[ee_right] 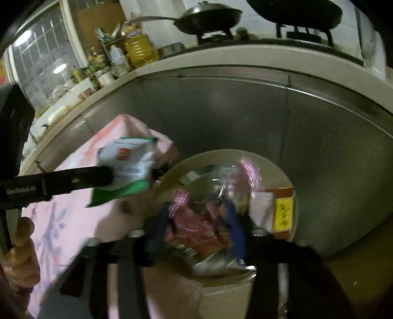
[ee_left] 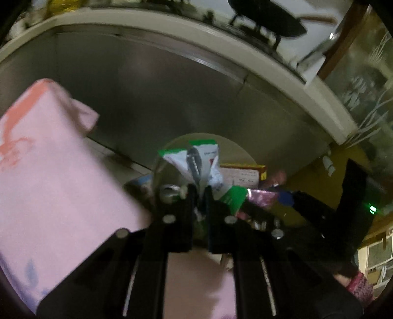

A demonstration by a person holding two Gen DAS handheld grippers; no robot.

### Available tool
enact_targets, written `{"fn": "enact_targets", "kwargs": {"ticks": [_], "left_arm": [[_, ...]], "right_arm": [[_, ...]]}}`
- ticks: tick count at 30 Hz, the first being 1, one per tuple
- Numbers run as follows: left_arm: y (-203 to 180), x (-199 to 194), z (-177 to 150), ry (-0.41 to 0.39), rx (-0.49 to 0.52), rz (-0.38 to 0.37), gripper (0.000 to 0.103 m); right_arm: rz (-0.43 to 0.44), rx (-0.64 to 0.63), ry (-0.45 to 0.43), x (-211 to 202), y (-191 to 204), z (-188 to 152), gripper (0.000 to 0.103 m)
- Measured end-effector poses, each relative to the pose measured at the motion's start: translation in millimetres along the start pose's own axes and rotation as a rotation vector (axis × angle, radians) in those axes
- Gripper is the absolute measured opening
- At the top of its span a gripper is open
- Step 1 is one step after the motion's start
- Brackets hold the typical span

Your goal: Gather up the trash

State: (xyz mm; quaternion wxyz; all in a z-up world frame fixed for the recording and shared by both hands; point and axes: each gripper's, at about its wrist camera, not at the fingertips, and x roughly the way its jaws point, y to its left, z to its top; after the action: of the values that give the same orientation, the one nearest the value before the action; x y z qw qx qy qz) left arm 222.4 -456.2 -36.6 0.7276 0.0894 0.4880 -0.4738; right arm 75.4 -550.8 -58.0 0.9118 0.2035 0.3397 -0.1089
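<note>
one white-and-green packet [ee_right: 127,169], seen in both views. one round bin [ee_right: 282,171] with a pale rim. inside it, one orange-and-yellow carton [ee_right: 282,211], one dark red wrapper [ee_right: 196,228], one blue wrapper [ee_right: 235,220] and at least one silvery foil piece [ee_right: 221,265]; the rest of the heap is too blurred to count. one pink patterned cloth [ee_left: 61,184]. two dark pans [ee_right: 208,17] on the worktop [ee_right: 221,59] above. one large yellow oil bottle [ee_right: 140,49], beside a cluster of smaller bottles too crowded to count. two black grippers, each with two fingers.
</note>
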Motion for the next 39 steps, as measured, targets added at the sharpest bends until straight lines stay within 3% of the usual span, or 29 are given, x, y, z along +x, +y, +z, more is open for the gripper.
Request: {"fn": "enact_targets", "kwargs": {"ticks": [1,2,4,7,14,17,22,27,31,39], "left_arm": [[-1,19,4,0.036,0.003,0.023,0.046],[-2,29,3,0.048,0.0,0.049,0.056],[3,45,4,0.075,-0.007,0.089,0.056],[9,44,4,0.083,-0.024,0.081,0.056],[13,-20,-2,-0.055,-0.048,0.128,0.058],[3,-58,-19,-0.156,-0.018,0.242,0.074],[-21,-102,-51,-0.256,0.064,0.45,0.08],[-35,-140,-79,-0.299,0.071,0.508,0.089],[-53,-168,-104,-0.343,0.105,0.564,0.097],[-71,-218,-143,-0.426,0.119,0.583,0.097]], "right_arm": [[0.012,0.014,-0.008,4,-4,-1,0.075],[0.028,0.03,-0.008,7,-9,0,0.075],[0.054,0.051,-0.015,4,-13,1,0.076],[0.097,0.091,-0.055,-11,-20,-1,0.076],[0.143,0.234,-0.214,-73,-33,-10,0.076],[0.11,0.269,-0.268,-95,-24,-21,0.076],[0.033,0.317,-0.32,-124,6,-54,0.079],[0.046,0.358,-0.286,-138,26,-74,0.084],[0.036,0.35,-0.319,-164,42,-84,0.087],[0.033,0.324,-0.386,-213,78,-98,0.092]]}}
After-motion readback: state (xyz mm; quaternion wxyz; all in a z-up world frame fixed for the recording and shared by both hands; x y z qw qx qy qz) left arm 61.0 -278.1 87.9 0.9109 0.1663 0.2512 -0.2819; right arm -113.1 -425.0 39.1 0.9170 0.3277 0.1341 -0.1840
